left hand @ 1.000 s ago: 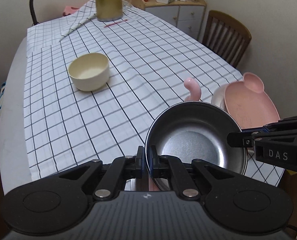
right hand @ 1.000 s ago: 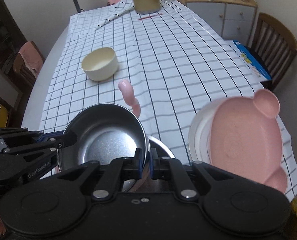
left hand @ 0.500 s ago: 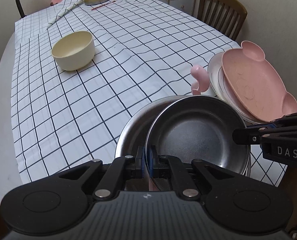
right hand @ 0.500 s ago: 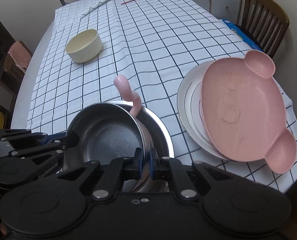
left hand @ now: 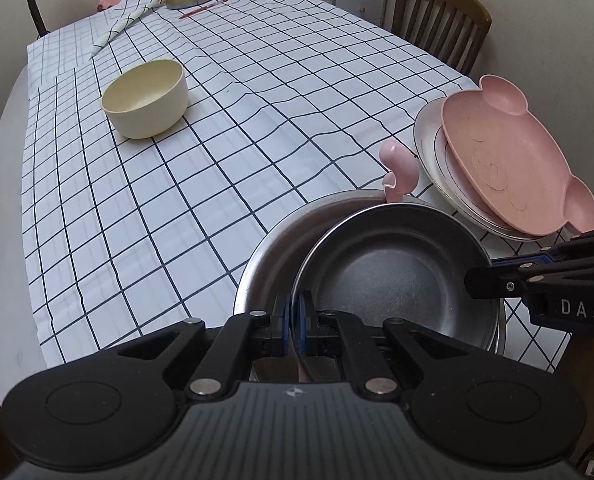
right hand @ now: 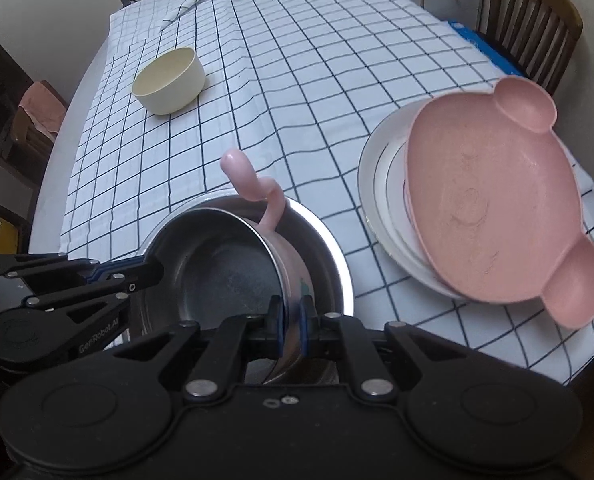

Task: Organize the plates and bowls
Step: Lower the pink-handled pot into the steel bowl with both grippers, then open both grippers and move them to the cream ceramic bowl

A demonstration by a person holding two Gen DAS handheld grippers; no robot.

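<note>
Lowered since a second ago: small steel bowl with pink handle (left hand: 393,276), pinched at opposite rims by left claw (left hand: 293,320) and right claw (right hand: 292,328), now nested inside larger steel bowl (right hand: 329,248) beside pink bear-shaped plate (right hand: 485,208). Nesting step; next, release both rims.

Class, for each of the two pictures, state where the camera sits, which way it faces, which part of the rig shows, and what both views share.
Left wrist: sits on the left gripper, looking steeply down the table; right gripper enters from the right.
Right wrist: sits on the right gripper, same downward look; left gripper enters from the left.
Shared: pink-handled steel bowl clamped at opposite rims over a larger steel bowl, cream bowl, pink plate.
</note>
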